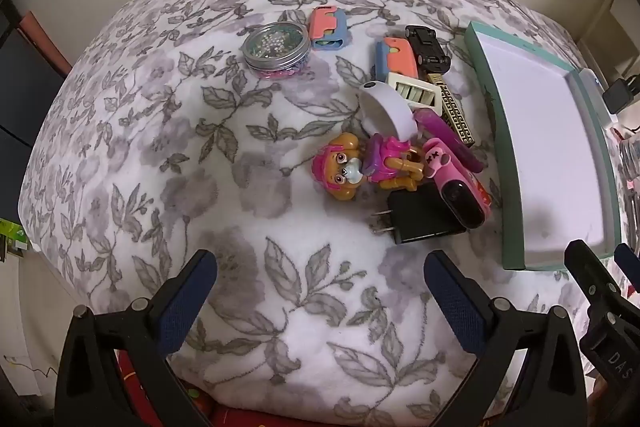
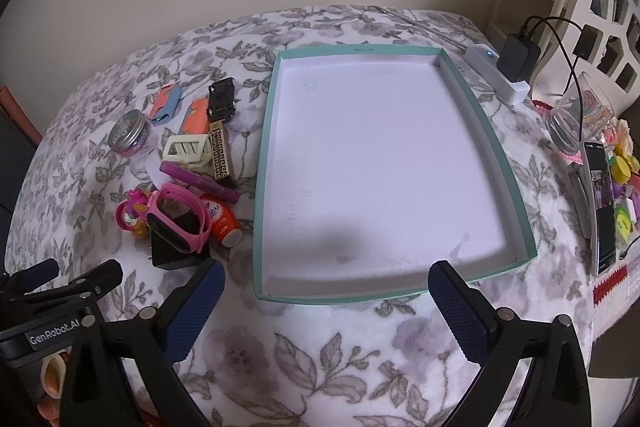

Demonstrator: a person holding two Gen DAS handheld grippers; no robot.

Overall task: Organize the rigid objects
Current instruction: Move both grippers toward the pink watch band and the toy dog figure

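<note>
Meanwhile both grippers, left gripper point(image 1: 320, 285) & right gripper point(image 2: 326, 291), hovered w/ fingers spread, holding nothing. Toy pile, incl. pup figure point(image 1: 352, 169), pink watch point(image 2: 180, 217) & black charger point(image 1: 420, 217), lay on the floral blanket point(image 1: 160, 147) just left of the teal tray point(image 2: 516, 187); bead tin point(image 1: 276, 47) sat far-left, apart.

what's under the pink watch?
The pink watch lies across a black charger and an orange tube. Whatever else sits beneath the band is hidden.

A white blanket point(image 2: 320, 347) printed with grey leaves and lilac flowers is seen; the tray point(image 2: 516, 187) is rimmed teal (white inside), the watch point(image 2: 180, 219) pink, the charger point(image 1: 420, 219) black.
</note>
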